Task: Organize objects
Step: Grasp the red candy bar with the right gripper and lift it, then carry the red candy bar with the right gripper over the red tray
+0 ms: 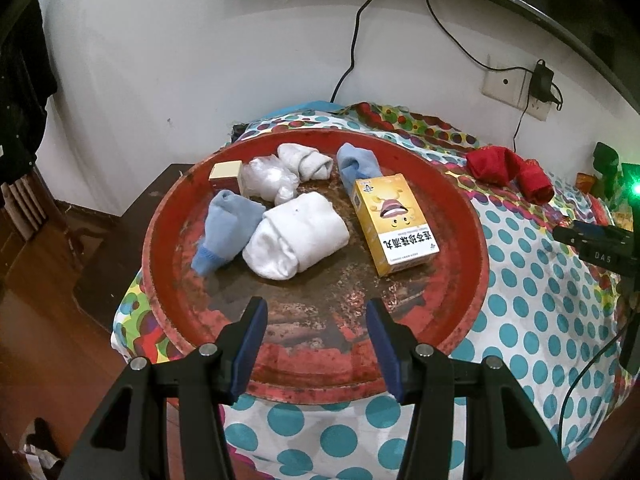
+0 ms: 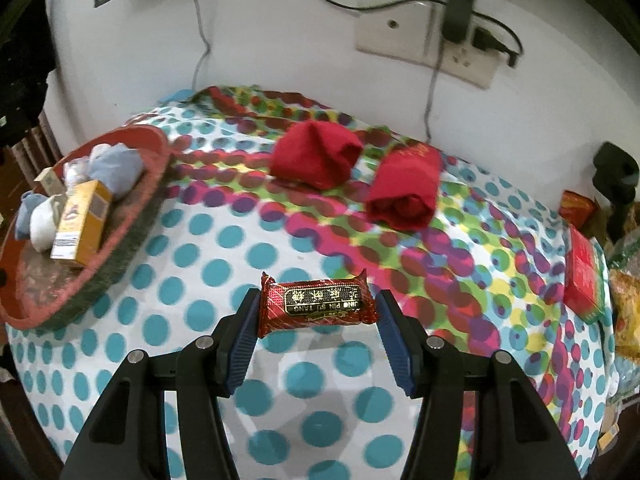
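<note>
A round red tray (image 1: 476, 240) holds a yellow box (image 1: 394, 224), a white sock roll (image 1: 296, 236), two light blue socks (image 1: 228, 228), a grey-white sock roll (image 1: 306, 162), a clear plastic bag (image 1: 268, 178) and a small cream box (image 1: 227, 174). My left gripper (image 1: 316, 320) is open and empty above the tray's near rim. My right gripper (image 2: 318, 312) is shut on a red snack packet (image 2: 318, 304), held above the dotted cloth. Two red sock rolls (image 2: 316, 154) (image 2: 404, 194) lie beyond it. The tray (image 2: 132, 208) shows at the left.
The table has a dotted cloth (image 2: 240, 280) and stands against a white wall with a socket (image 2: 424, 48) and cables. A red box (image 2: 584, 280) and snack bags (image 2: 628, 300) lie at the right edge. A dark side table (image 1: 120, 232) stands left of the tray.
</note>
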The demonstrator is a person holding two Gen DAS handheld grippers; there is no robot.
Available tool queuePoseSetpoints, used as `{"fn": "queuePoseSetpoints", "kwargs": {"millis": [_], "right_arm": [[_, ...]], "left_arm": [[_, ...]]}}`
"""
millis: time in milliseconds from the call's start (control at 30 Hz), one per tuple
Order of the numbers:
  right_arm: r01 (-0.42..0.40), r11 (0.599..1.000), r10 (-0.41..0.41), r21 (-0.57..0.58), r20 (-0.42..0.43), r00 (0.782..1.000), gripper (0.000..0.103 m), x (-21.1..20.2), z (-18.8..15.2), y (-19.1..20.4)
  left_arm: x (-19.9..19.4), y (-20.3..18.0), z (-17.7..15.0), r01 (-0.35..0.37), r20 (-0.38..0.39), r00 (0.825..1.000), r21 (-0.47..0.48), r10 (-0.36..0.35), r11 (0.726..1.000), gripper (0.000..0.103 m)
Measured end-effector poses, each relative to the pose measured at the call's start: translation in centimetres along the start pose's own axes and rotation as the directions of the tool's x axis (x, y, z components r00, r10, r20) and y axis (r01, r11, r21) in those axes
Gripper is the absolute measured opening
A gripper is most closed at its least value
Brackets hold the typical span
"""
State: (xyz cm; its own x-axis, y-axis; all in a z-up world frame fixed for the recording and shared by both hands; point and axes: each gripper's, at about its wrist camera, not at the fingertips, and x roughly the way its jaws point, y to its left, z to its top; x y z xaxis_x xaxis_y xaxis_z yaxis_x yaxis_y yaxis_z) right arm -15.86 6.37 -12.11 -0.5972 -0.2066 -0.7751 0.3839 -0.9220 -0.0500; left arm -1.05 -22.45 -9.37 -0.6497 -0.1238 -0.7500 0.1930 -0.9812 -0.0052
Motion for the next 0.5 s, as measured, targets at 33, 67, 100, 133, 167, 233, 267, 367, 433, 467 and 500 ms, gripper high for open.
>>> {"fn": "queuePoseSetpoints", "kwargs": {"millis": [33, 67, 100, 133, 167, 233, 267, 367, 433, 467, 500], "right_arm": [[-0.007, 1.0, 0.007, -0.011, 0.002, 1.0, 0.054, -0.2, 0.2, 0.6], [-0.012, 1.0, 0.012, -0.017, 0.005, 1.0, 0.054, -0.3, 0.3, 1.1], [-0.018, 1.0, 0.018, -0.024, 0.007, 1.0, 0.054, -0.4, 0.5, 1.6], [-0.026, 0.999, 0.026, -0.035, 0.009, 1.0, 0.054, -0.6, 0.8, 2.3], [-0.033, 0.999, 0.033, -0.041, 0.011, 0.999, 0.054, -0.7, 1.0, 2.8], [-0.049, 0.997, 0.05, -0.055, 0.014, 0.999, 0.054, -0.9, 1.3, 3.8], [-0.057, 0.996, 0.058, -0.066, 0.017, 0.998, 0.054, -1.1, 1.5, 4.5], [-0.081, 0.993, 0.084, -0.087, 0.022, 0.996, 0.054, -1.4, 1.9, 6.2], [-0.104, 0.99, 0.107, -0.1, 0.022, 0.994, 0.054, -1.5, 2.1, 7.5], [-0.11, 0.987, 0.113, -0.114, 0.024, 0.993, 0.054, -1.6, 2.2, 8.2], [-0.115, 0.986, 0.119, -0.124, 0.026, 0.993, 0.054, -1.7, 2.3, 8.8]], "left_arm": [[-0.1, 0.0, 0.0, -0.001, 0.002, 1.0, -0.001, 0.001, 1.0, 0.053], [0.0, 0.1, 0.1, -0.002, 0.003, 1.0, -0.002, 0.002, 1.0, 0.053], [-0.1, 0.1, 0.1, -0.003, 0.006, 1.0, -0.002, 0.003, 1.0, 0.053], [-0.1, 0.2, 0.1, -0.003, 0.008, 1.0, -0.002, 0.003, 1.0, 0.053], [-0.1, 0.2, 0.1, -0.002, 0.009, 1.0, -0.004, 0.002, 1.0, 0.053], [-0.1, 0.5, 0.1, 0.003, 0.008, 1.0, -0.013, -0.003, 1.0, 0.053], [-0.1, 0.6, 0.2, 0.007, 0.007, 1.0, -0.02, -0.007, 1.0, 0.053], [-0.2, 1.0, 0.3, 0.006, 0.011, 1.0, -0.032, -0.006, 0.999, 0.053], [-0.3, 1.2, 0.3, 0.003, 0.016, 1.0, -0.038, -0.002, 0.999, 0.053], [-0.3, 1.3, 0.3, 0.0, 0.017, 1.0, -0.039, 0.0, 0.999, 0.053], [-0.3, 1.4, 0.4, -0.005, 0.017, 1.0, -0.038, 0.006, 0.999, 0.053]]}}
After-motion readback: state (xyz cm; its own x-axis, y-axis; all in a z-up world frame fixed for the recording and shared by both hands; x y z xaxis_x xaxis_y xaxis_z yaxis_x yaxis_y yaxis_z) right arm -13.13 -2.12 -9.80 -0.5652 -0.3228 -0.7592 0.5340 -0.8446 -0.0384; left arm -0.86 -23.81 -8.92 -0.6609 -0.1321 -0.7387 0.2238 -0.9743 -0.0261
